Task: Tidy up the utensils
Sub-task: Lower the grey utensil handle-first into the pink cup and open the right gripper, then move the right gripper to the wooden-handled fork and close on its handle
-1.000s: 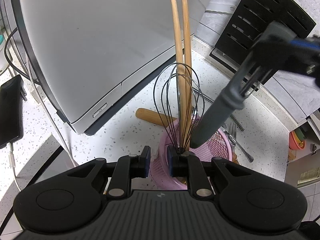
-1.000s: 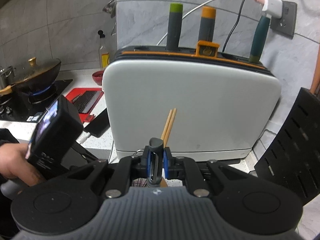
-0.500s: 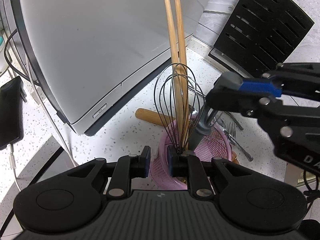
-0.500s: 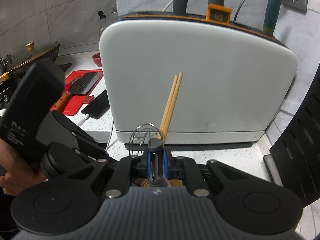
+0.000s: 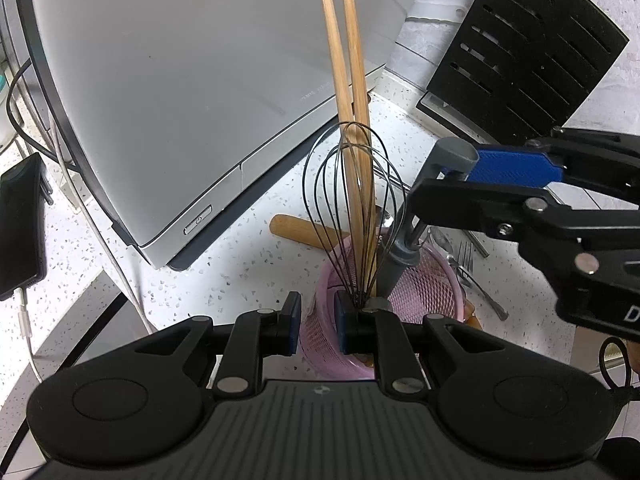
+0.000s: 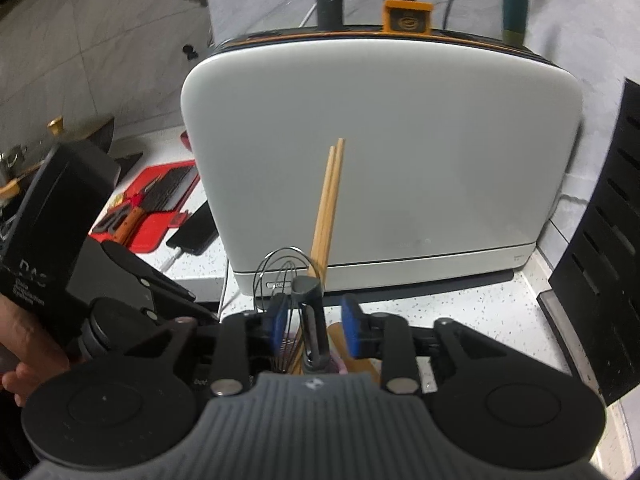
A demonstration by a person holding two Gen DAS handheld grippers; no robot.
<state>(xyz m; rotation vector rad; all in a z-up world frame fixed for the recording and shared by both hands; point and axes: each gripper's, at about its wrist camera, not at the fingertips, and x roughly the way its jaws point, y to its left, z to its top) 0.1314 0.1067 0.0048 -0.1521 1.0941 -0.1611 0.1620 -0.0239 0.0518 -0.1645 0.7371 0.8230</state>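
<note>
A pink mesh utensil basket (image 5: 420,292) stands on the speckled counter and holds two wooden chopsticks (image 5: 352,92), a black wire whisk (image 5: 352,208) and a grey-handled utensil (image 5: 400,256). My left gripper (image 5: 318,322) is shut on the basket's near rim. My right gripper (image 6: 314,326) is open around the grey handle (image 6: 310,320), which stands between its blue pads untouched. In the left wrist view the right gripper (image 5: 480,172) hangs over the basket from the right.
A large grey appliance (image 6: 380,152) stands just behind the basket. A black slotted rack (image 5: 528,48) leans at the right. A wooden handle (image 5: 300,230) and forks (image 5: 468,256) lie on the counter behind the basket. A phone (image 5: 20,224) lies at the left.
My right gripper lowered the grey-handled utensil upright into the basket, then opened its jaws off the handle. My left gripper kept its hold on the basket rim.
</note>
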